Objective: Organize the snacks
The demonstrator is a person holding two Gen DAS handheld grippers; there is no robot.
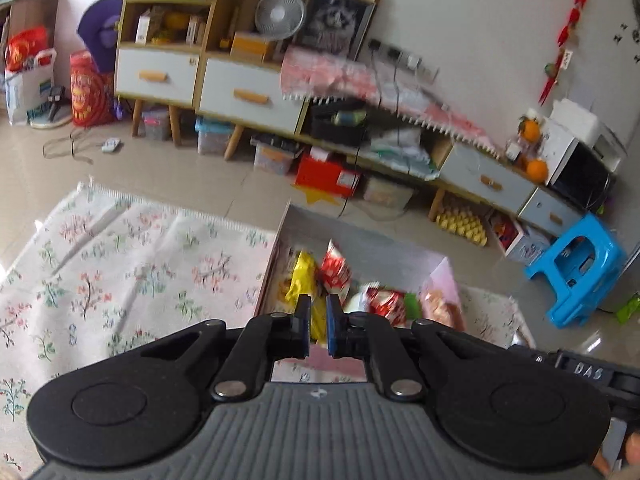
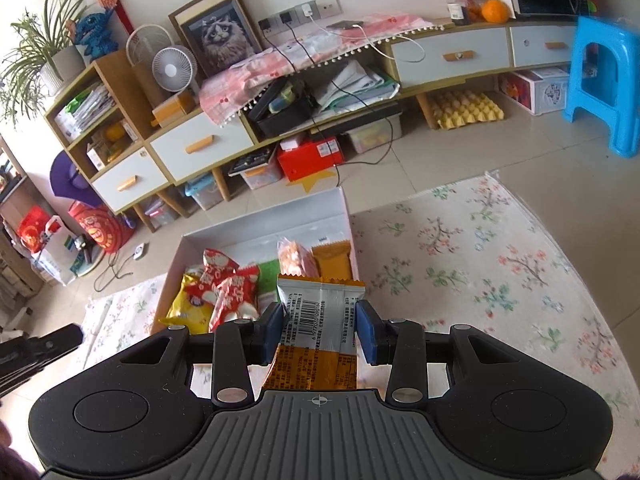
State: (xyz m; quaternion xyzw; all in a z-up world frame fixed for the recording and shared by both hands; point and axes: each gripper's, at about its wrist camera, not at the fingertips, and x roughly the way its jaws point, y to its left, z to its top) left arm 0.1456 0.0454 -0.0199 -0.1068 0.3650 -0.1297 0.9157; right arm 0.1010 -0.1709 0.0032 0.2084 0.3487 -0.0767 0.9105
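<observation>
My left gripper [image 1: 319,326] and right gripper [image 2: 320,328] look alike — black linkage arms with silver pivot screws, blue pads on the fingers [image 2: 366,332], round black side housings, and a ribbed grey base bearing a small crosshair mark.

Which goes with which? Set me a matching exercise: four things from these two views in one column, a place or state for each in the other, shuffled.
Things:
1. left tool
2. right tool
3. white box
4. blue stool

Places or states:
A. upright on the floor tiles
B. shut, holding nothing
C. open-topped, with snack bags inside
D. shut on an orange-and-silver packet

Pairs: 1-B, 2-D, 3-C, 4-A
</observation>
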